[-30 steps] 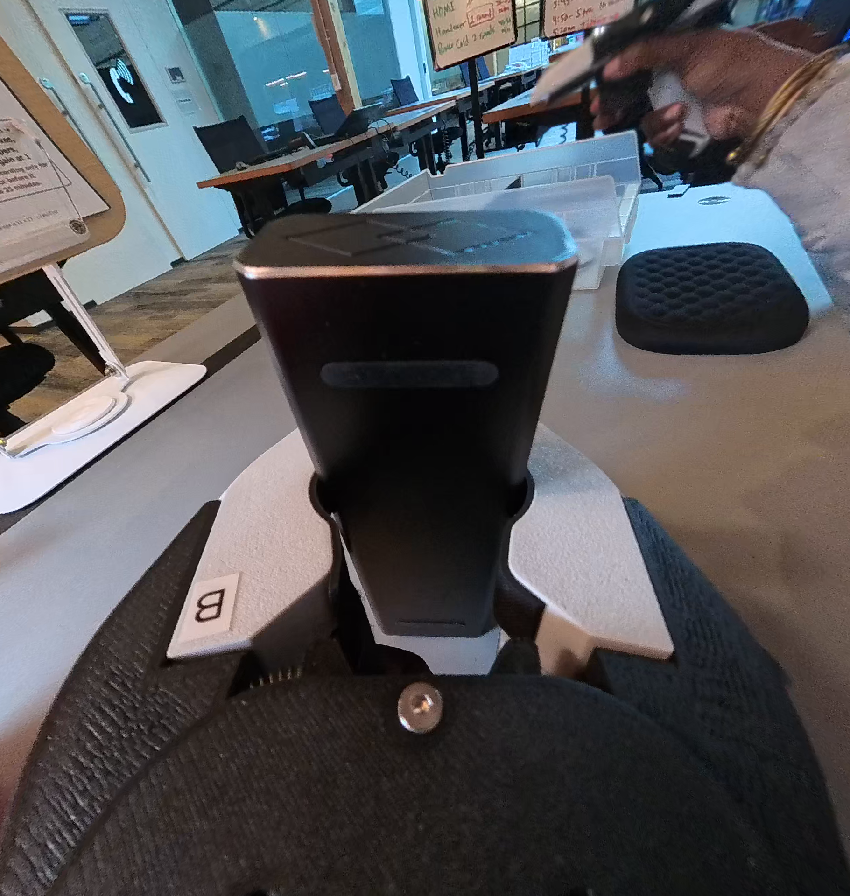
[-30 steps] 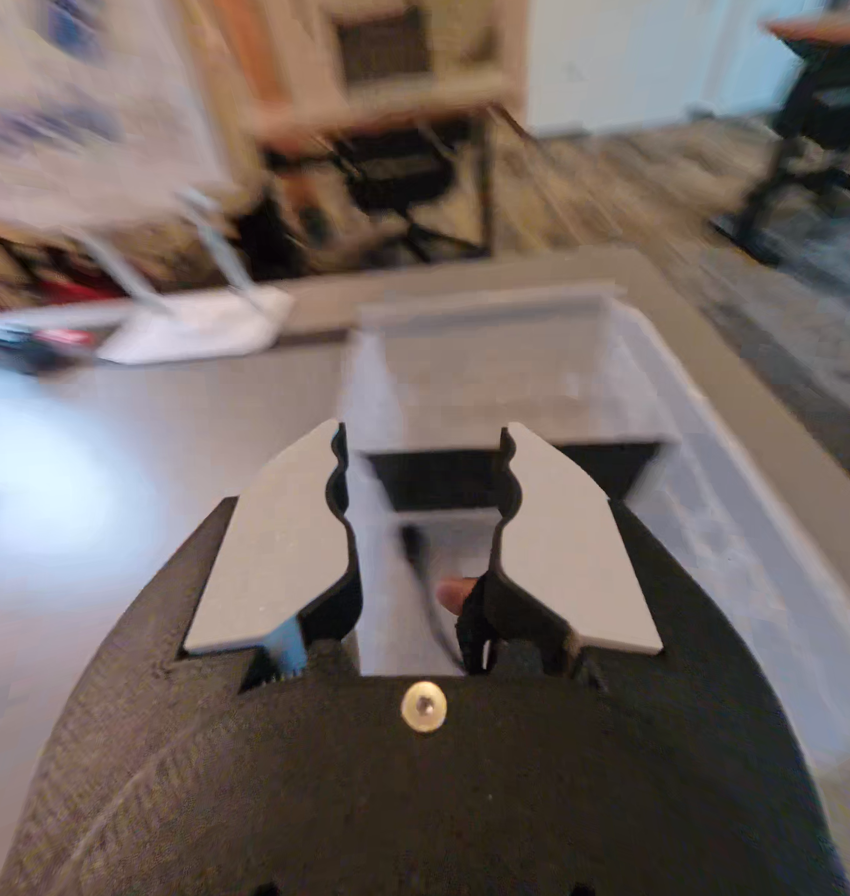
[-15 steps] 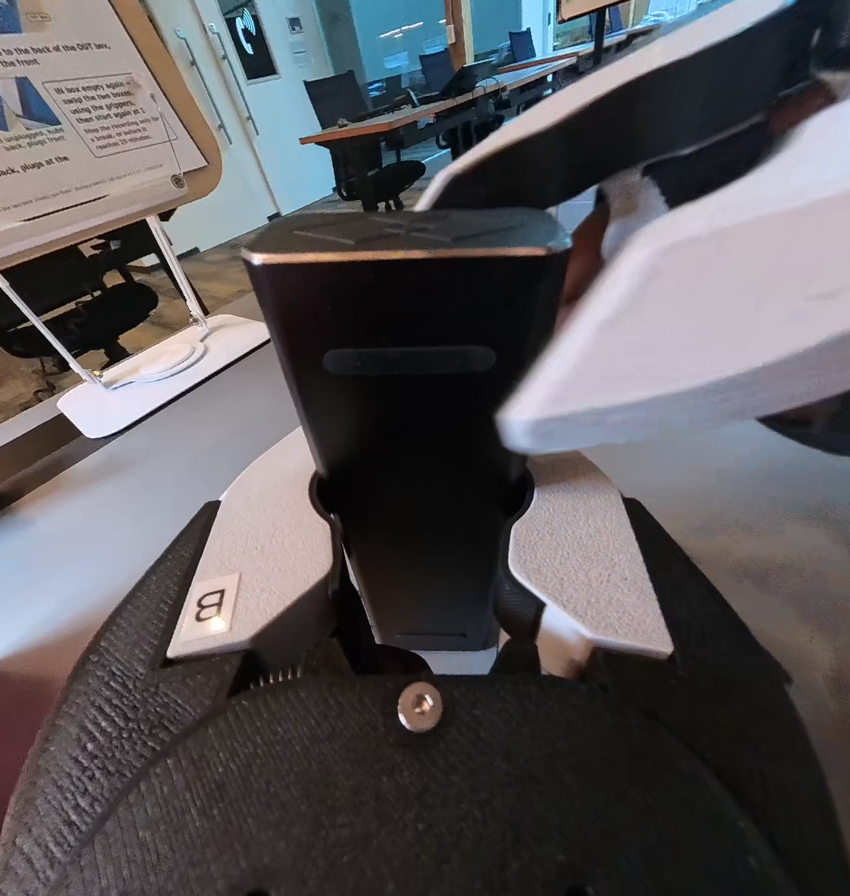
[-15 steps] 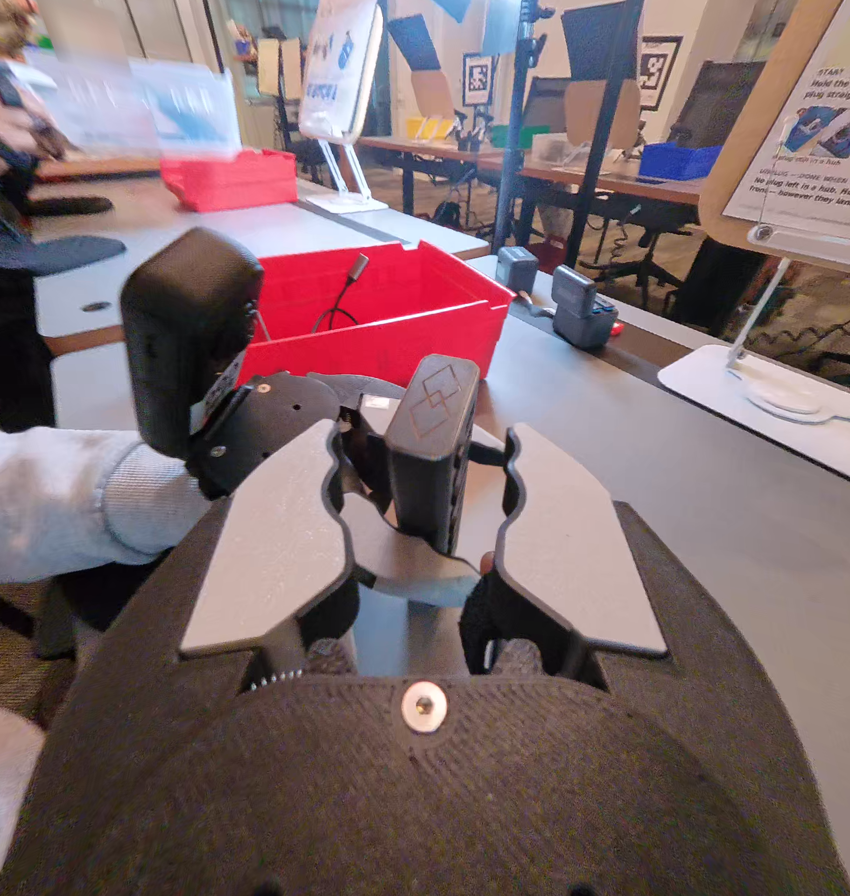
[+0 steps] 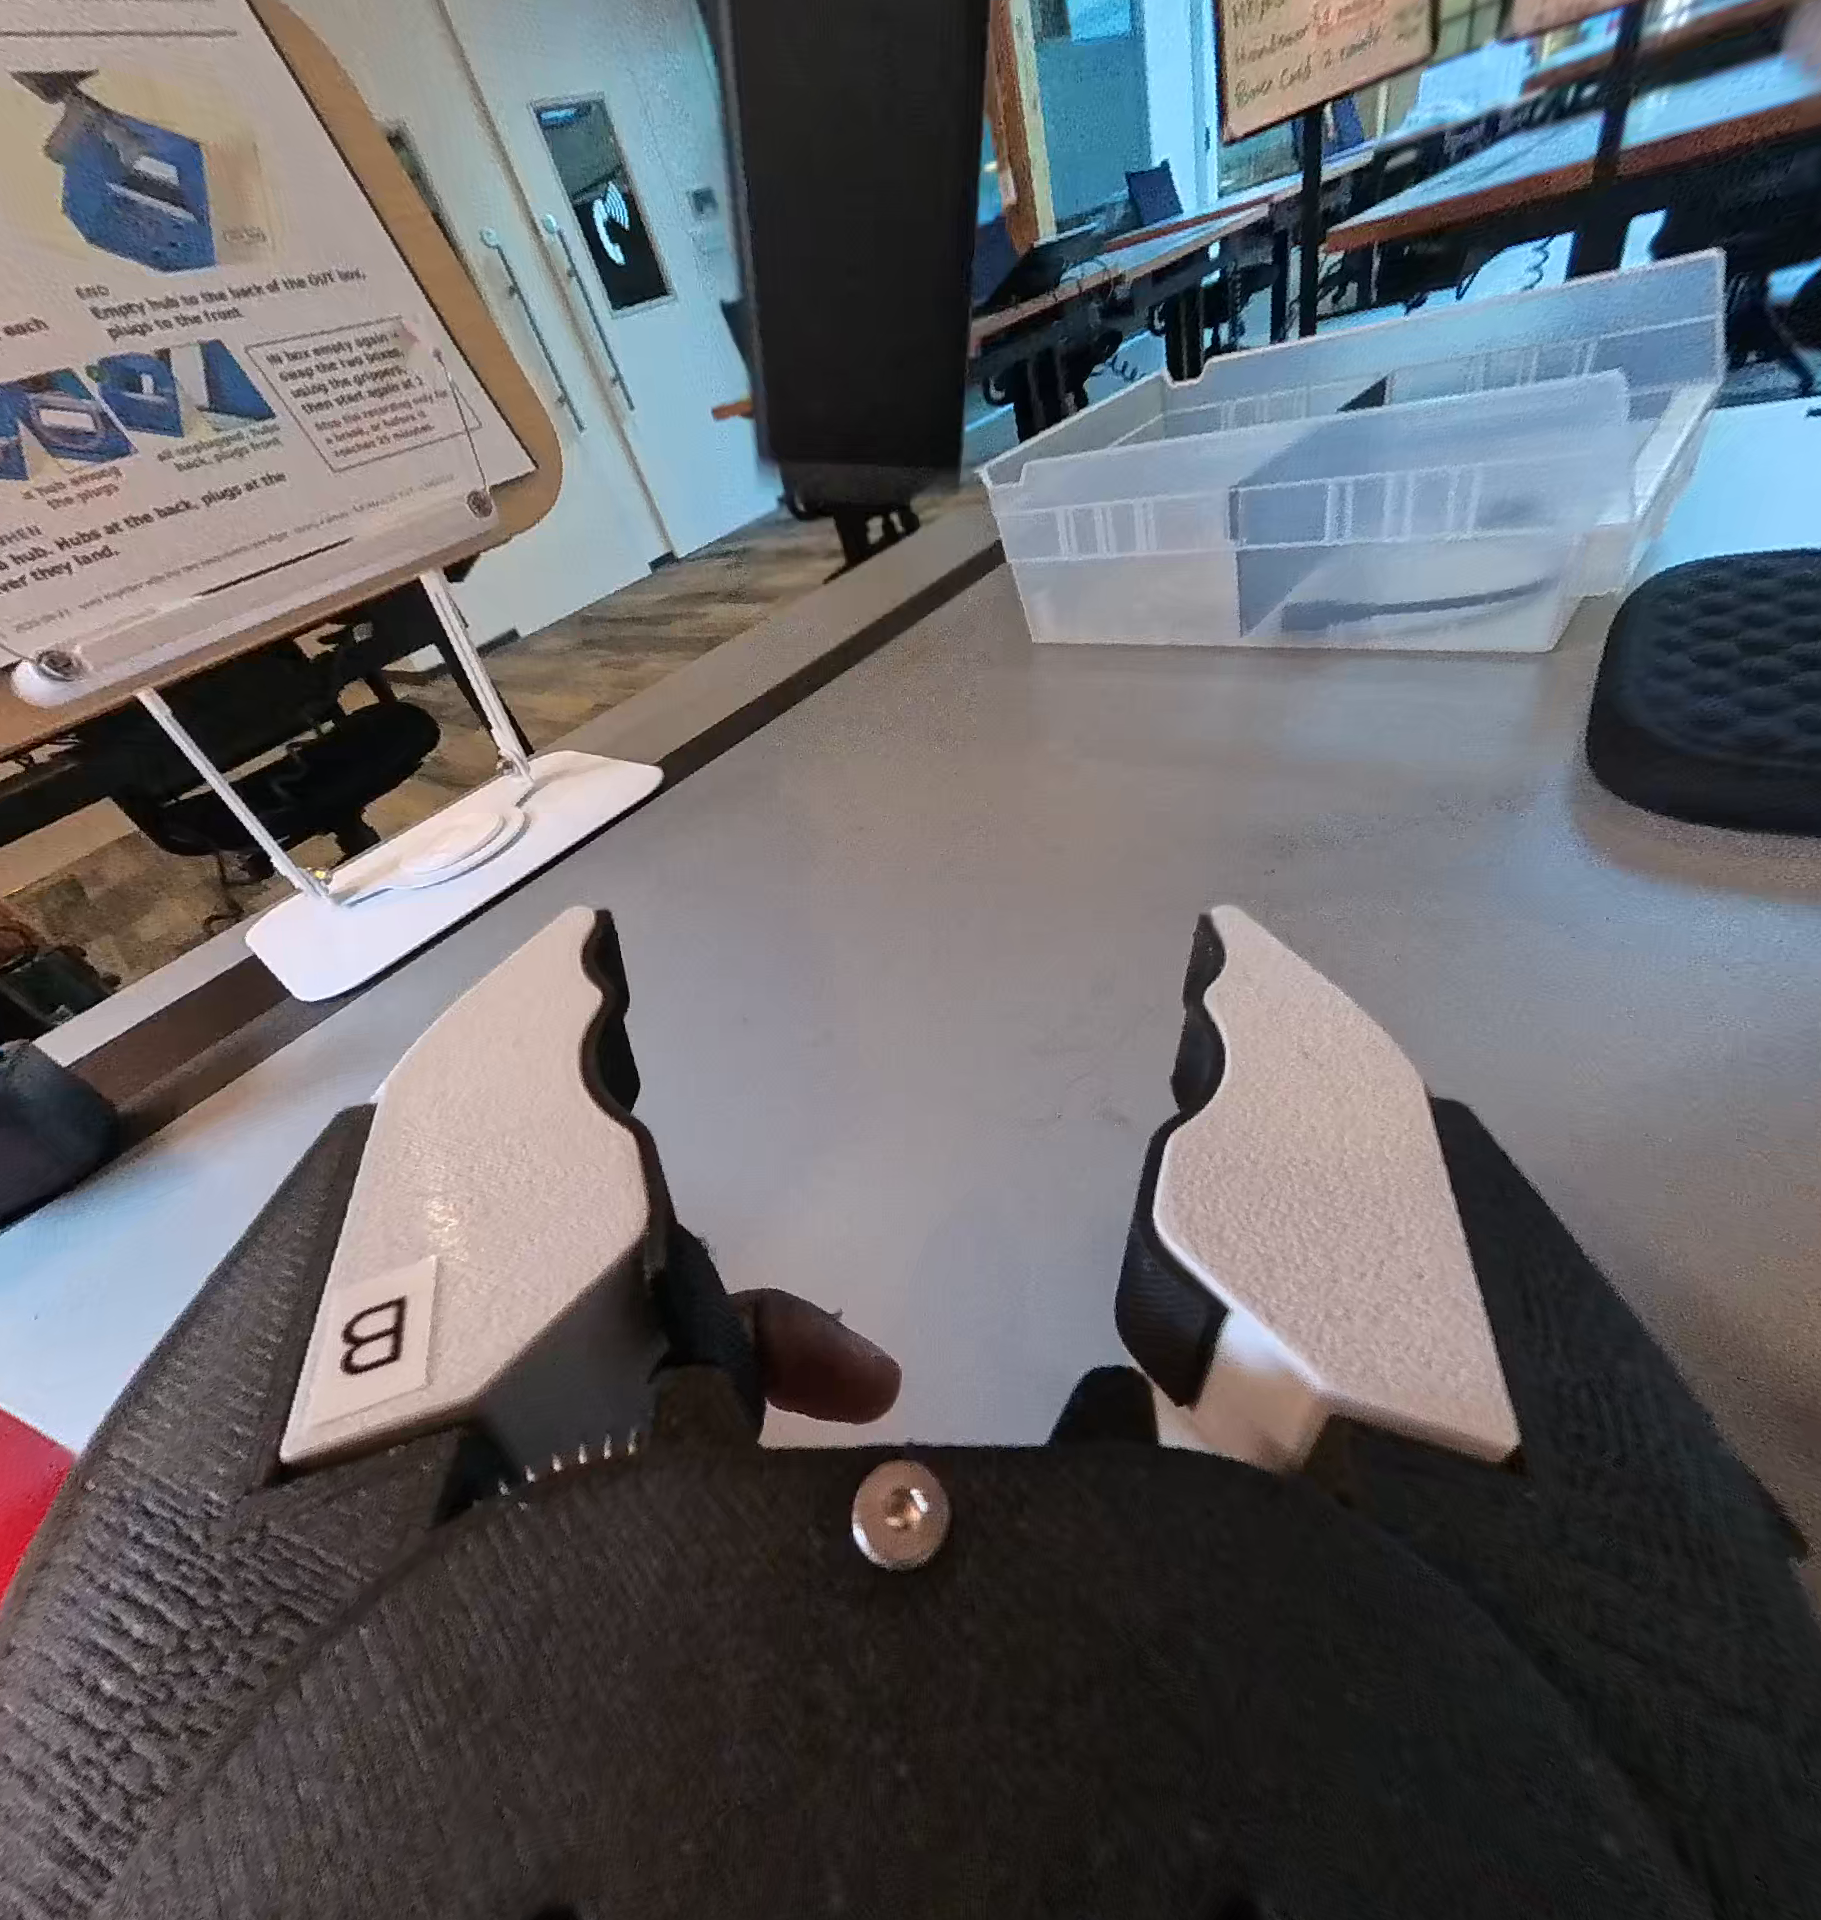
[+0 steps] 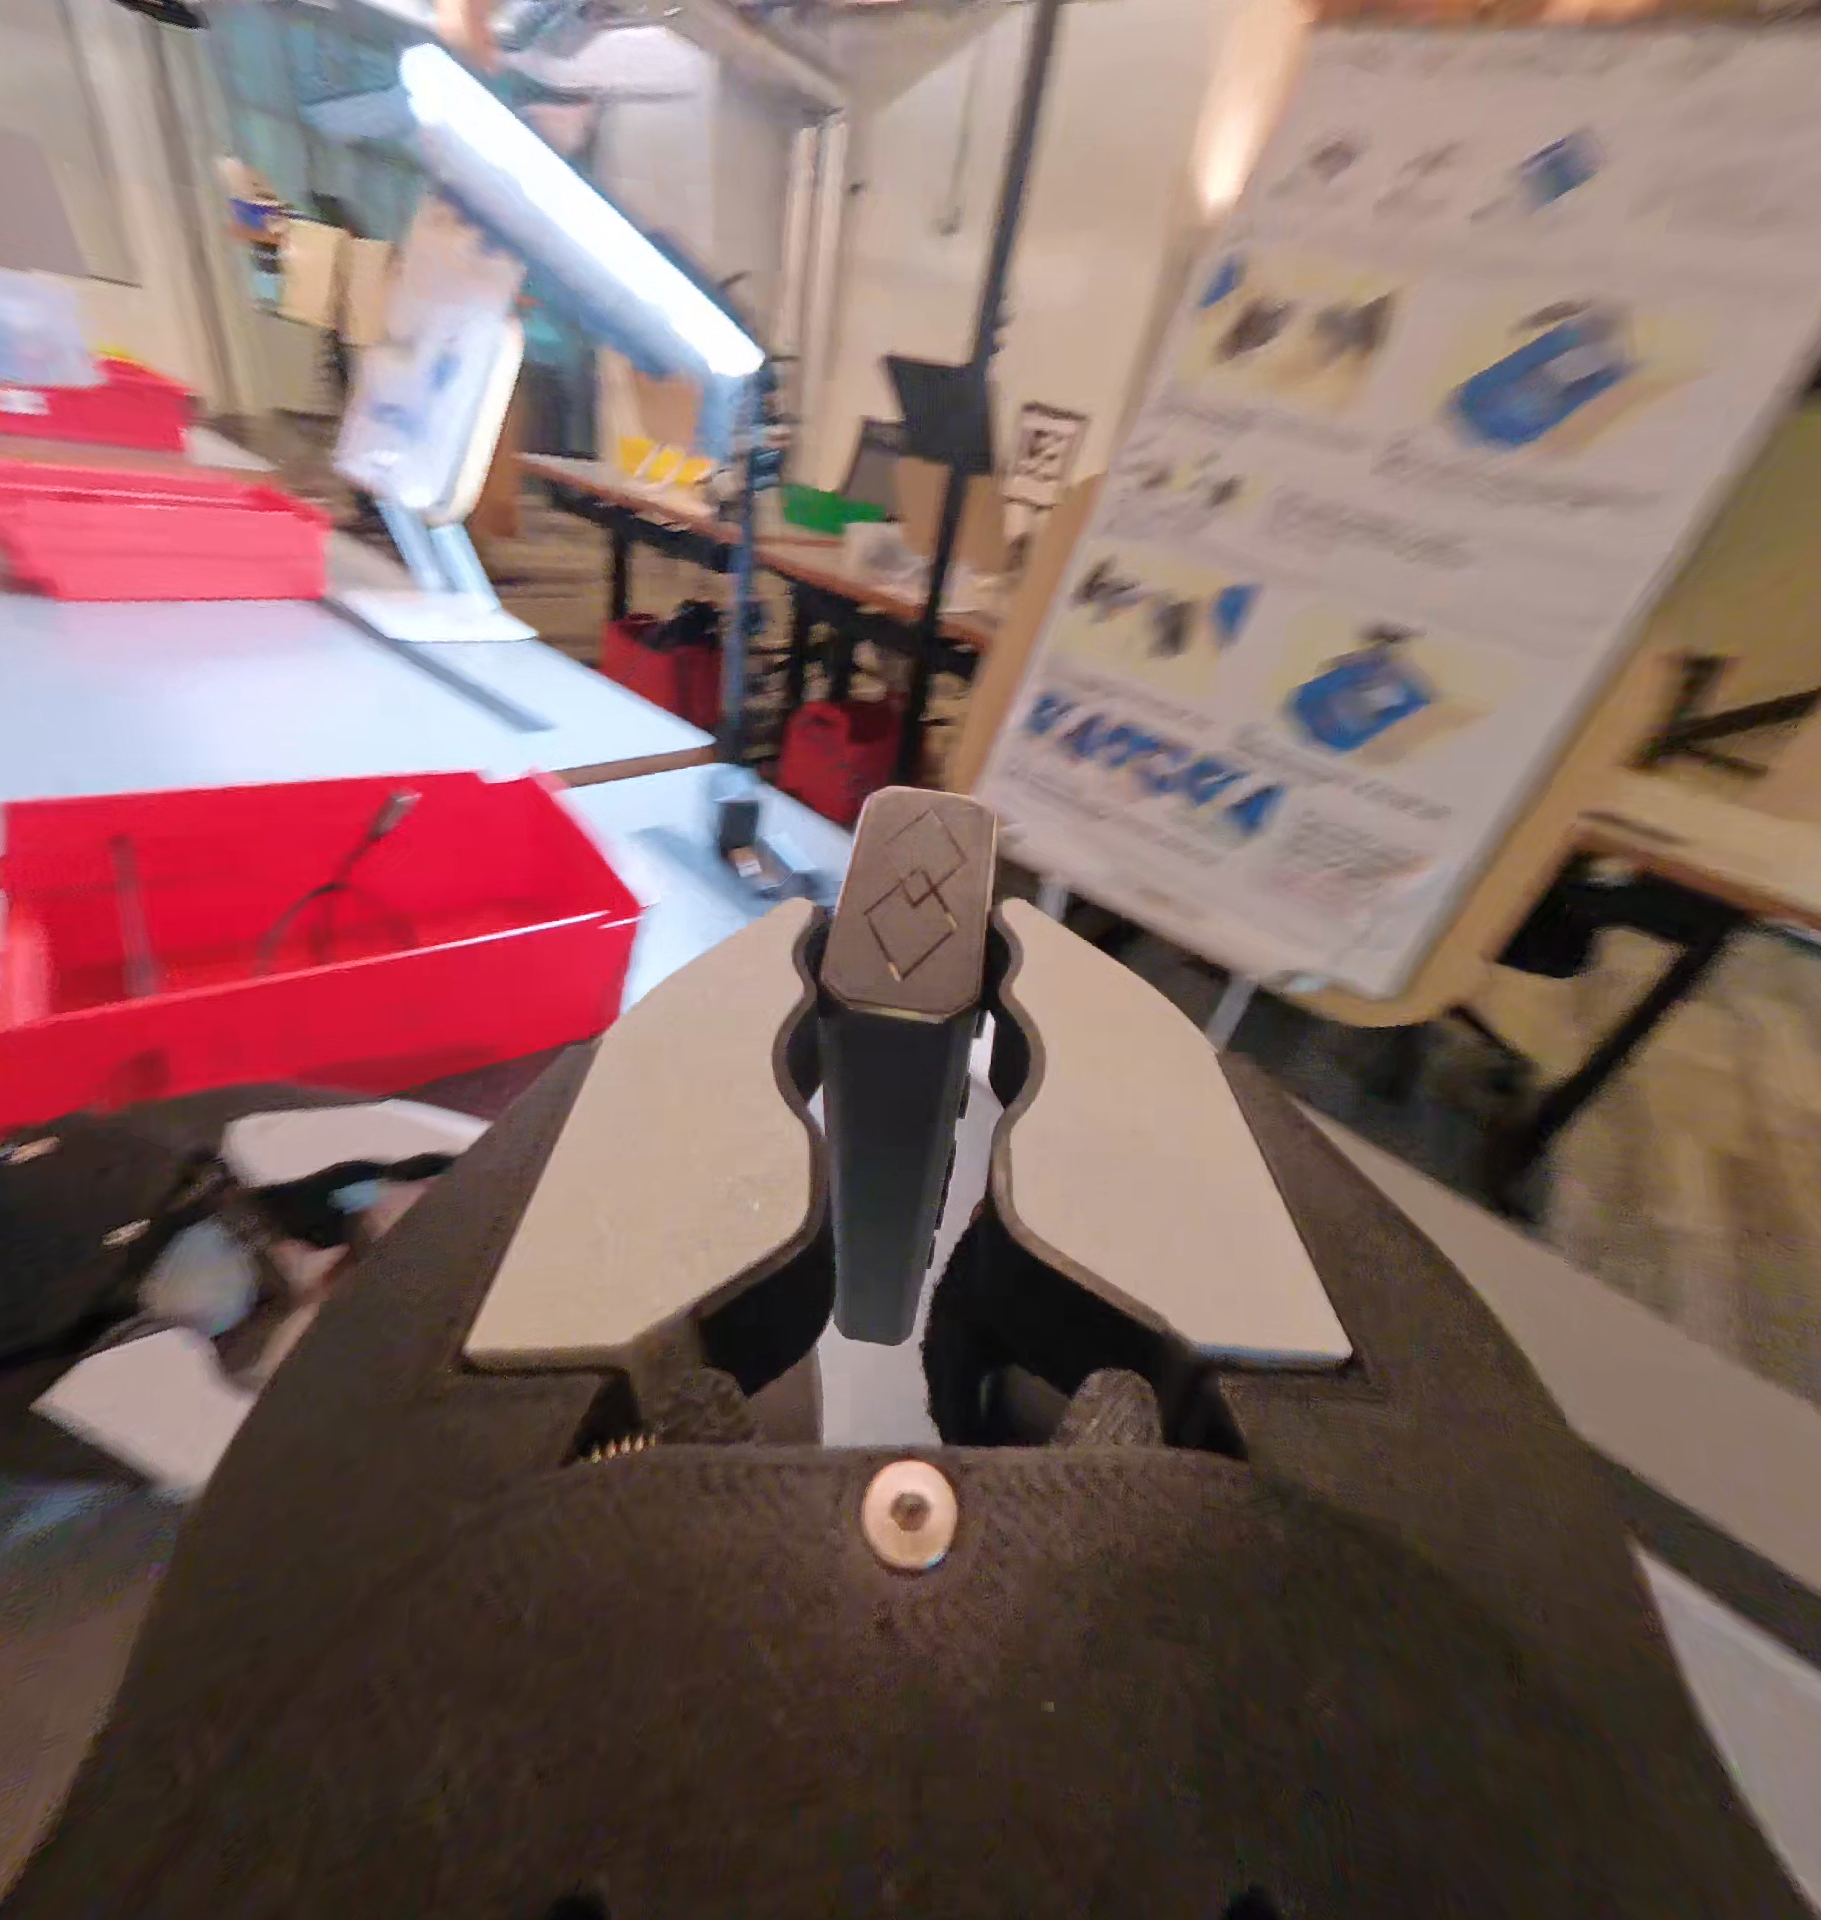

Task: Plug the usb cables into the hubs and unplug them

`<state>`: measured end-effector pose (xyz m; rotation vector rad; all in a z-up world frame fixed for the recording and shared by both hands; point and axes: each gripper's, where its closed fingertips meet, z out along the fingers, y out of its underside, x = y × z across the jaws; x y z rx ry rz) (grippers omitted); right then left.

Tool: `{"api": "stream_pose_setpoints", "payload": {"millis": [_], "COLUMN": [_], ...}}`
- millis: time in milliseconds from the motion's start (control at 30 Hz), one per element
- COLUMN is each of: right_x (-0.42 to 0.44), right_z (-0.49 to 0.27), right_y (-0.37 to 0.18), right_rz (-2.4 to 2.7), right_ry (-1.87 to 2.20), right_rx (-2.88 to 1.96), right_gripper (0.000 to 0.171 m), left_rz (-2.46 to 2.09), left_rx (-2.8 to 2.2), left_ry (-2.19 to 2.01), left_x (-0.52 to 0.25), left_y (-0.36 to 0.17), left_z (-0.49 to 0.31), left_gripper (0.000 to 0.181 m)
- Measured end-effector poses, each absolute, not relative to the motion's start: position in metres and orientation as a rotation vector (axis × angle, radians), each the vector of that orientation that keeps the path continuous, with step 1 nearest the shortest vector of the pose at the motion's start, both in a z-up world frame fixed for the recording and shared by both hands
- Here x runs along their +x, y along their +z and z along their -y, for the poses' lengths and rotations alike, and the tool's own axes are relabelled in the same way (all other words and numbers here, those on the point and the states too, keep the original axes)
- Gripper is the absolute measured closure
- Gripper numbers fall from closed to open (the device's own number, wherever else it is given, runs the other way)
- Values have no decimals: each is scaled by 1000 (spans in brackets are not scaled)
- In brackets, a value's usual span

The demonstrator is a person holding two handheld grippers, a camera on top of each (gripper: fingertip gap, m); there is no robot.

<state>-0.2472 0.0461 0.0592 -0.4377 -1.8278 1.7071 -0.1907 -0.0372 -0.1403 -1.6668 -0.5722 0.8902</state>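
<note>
My left gripper [image 5: 901, 935] is open and empty above the grey table [image 5: 989, 831]. The black USB hub [image 5: 854, 239] hangs high at the top of the left wrist view, well clear of my left fingers. My right gripper [image 6: 906, 914] is shut on that hub [image 6: 901, 1039], which stands upright between the jaws with its patterned end facing out. A red bin [image 6: 293, 997] at the left of the right wrist view holds a black USB cable [image 6: 345, 883]. My left gripper also shows, blurred, low on the left of the right wrist view [image 6: 262, 1174].
A clear plastic bin [image 5: 1353, 520] stands at the back right of the table, with a black honeycomb pad [image 5: 1747, 707] beside it. An instruction board [image 5: 210, 312] on a white stand [image 5: 449, 862] is at the left edge. Another board [image 6: 1405, 520] is right of the hub.
My left gripper has opened and let go of the hub. My right gripper has shut on the hub and lifted it up and away from the left one.
</note>
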Motion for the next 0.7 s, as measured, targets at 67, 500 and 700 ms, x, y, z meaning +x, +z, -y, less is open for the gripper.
{"api": "stream_pose_setpoints", "payload": {"millis": [67, 500, 700], "right_x": [-277, -424, -435], "right_z": [-91, -335, -352], "right_y": [90, -13, -59], "right_rz": [1731, 1426, 1571], "right_ry": [1616, 1165, 1044], "right_rx": [-522, -1232, -1228], "right_gripper": [143, 143, 143], "left_rz": [573, 606, 600], "left_rx": [-1683, -1750, -1754], "left_ry": [891, 901, 923], "left_x": [-192, -202, -202], "left_y": [-144, -164, -163], "left_z": [38, 41, 43], "left_gripper": [81, 90, 92]}}
